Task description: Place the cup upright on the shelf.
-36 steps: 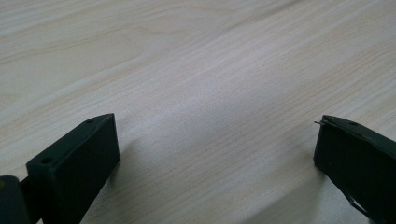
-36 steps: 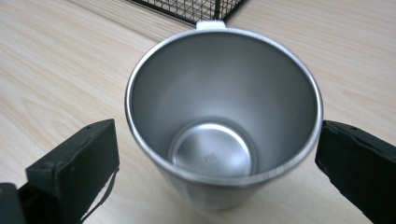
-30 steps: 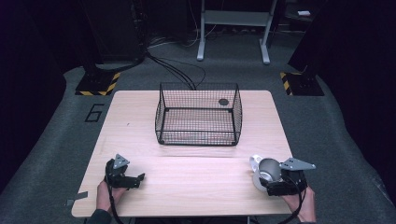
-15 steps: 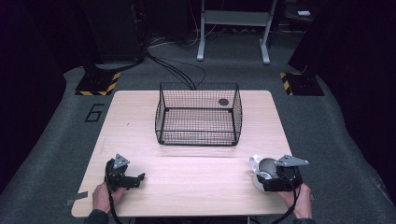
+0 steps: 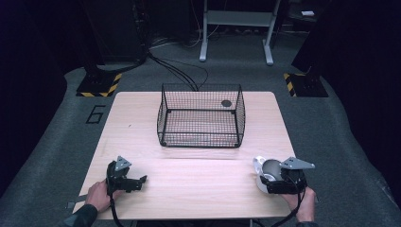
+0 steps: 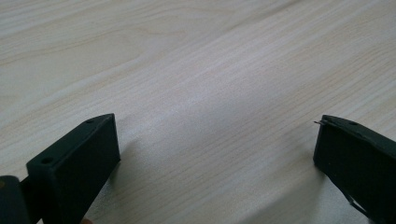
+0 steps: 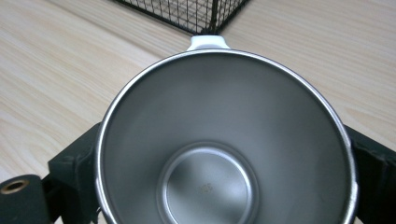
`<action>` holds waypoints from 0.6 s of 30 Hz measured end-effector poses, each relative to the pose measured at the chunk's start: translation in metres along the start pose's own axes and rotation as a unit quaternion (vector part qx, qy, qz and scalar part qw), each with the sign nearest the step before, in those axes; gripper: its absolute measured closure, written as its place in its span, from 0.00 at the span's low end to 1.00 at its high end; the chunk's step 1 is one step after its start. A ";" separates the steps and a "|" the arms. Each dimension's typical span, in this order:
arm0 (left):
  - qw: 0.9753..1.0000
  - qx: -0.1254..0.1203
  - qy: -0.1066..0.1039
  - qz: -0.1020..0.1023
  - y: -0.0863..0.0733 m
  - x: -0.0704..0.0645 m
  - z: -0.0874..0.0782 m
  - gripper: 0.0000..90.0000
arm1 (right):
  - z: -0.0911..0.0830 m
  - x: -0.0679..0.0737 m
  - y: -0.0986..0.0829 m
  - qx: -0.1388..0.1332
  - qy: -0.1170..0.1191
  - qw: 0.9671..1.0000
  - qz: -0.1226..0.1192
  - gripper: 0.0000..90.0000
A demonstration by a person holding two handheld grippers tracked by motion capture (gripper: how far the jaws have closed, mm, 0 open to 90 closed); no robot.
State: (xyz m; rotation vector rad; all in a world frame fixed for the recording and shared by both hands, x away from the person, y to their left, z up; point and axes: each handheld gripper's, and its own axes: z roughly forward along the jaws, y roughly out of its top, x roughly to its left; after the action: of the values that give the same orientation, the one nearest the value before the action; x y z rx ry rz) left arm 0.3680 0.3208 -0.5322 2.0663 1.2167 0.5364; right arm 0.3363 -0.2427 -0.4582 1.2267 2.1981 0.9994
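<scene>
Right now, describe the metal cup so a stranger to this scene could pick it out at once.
Start at the wooden table with the black wire basket near its far edge. Come to the near right corner, where the right gripper has its jaws either side of the cup. It is the shiny steel thing on the table, round, open-mouthed and empty, with a pale handle.

Looks like a lab or test studio set up for recording. Bare light wooden table (image 5: pixel 198 179) on grey carpet (image 5: pixel 340 142), ringed by dark curtains. Black-and-yellow hazard-striped stand bases (image 5: pixel 99 85) at the far corners, black cables (image 5: pixel 179 71) across the floor, a grey metal frame (image 5: pixel 236 28) behind, and a "6" (image 5: pixel 96 114) marked on the carpet.
</scene>
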 end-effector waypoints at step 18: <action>1.000 0.004 -0.008 0.012 0.004 0.001 0.004 0.00 | -0.012 0.020 0.037 -0.009 0.018 1.000 -0.009 0.07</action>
State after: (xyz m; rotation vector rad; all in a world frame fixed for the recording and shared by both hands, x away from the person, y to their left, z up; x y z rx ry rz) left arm 0.3733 0.3188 -0.5316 2.0911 1.1874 0.5251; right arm 0.3385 -0.2169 -0.4224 1.1885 2.2193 1.0393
